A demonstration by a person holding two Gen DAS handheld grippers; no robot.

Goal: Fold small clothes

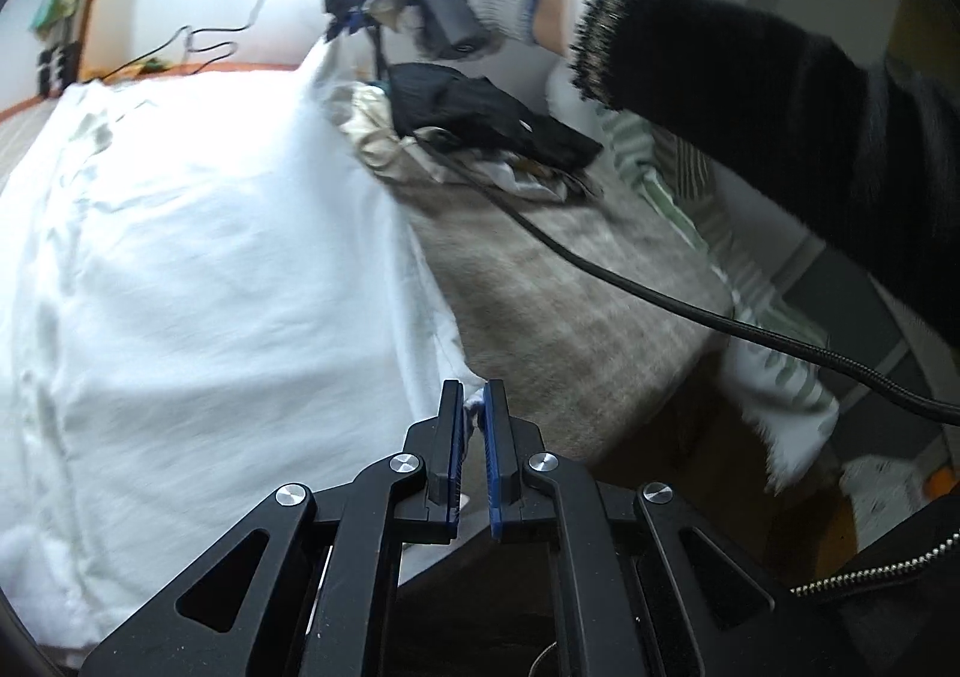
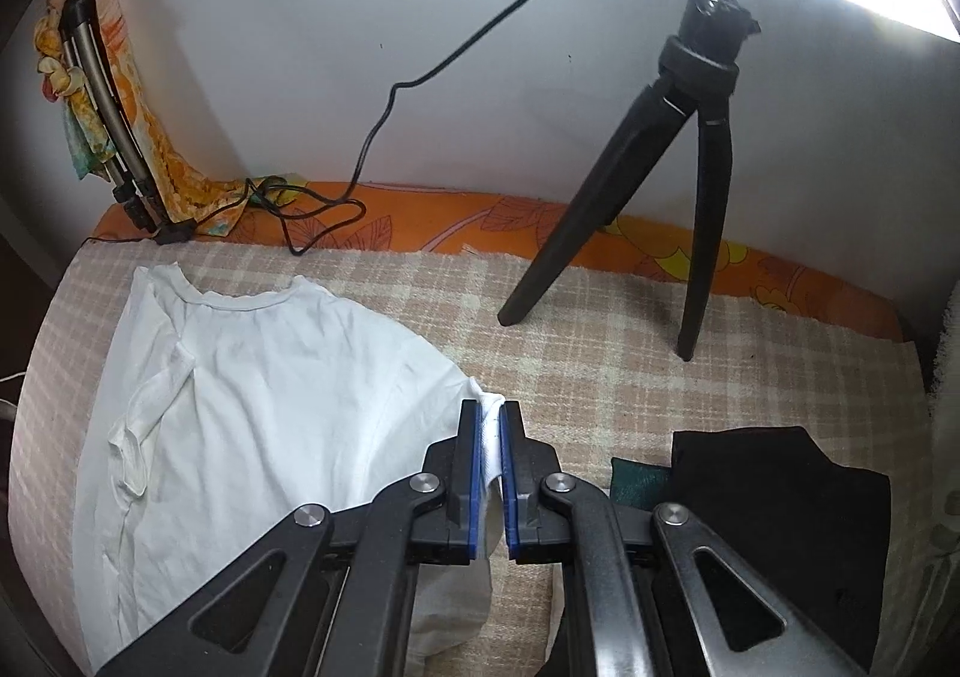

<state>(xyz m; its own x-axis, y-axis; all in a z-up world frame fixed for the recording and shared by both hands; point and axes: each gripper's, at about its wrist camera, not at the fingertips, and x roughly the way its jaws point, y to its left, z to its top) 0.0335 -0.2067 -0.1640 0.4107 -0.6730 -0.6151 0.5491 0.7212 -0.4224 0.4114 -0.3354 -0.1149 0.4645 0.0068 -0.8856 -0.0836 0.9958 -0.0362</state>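
Both pinched on the white shirt point(image 2: 252, 413): left hand-held gripper point(image 1: 474, 407) on an edge, right hand-held gripper point(image 2: 492, 437) probably on a sleeve. Shirt spreads left of both on the bed point(image 2: 600, 377), collar far end.

Bedroom: blanket-covered bed point(image 2: 600, 377), clothes.

A black tripod point(image 2: 678, 149) stands on the checked beige blanket point(image 2: 600, 353), its legs splayed, near the white wall point(image 2: 360, 5). Behind the blanket runs an orange floral sheet point(image 2: 420, 224). At far left, a folded stand point(image 2: 99, 95) leans against the wall, draped with a yellow-orange patterned cloth point(image 2: 150, 137). A thin black cable point(image 2: 384, 125) trails down the wall to a loose coil on the sheet.
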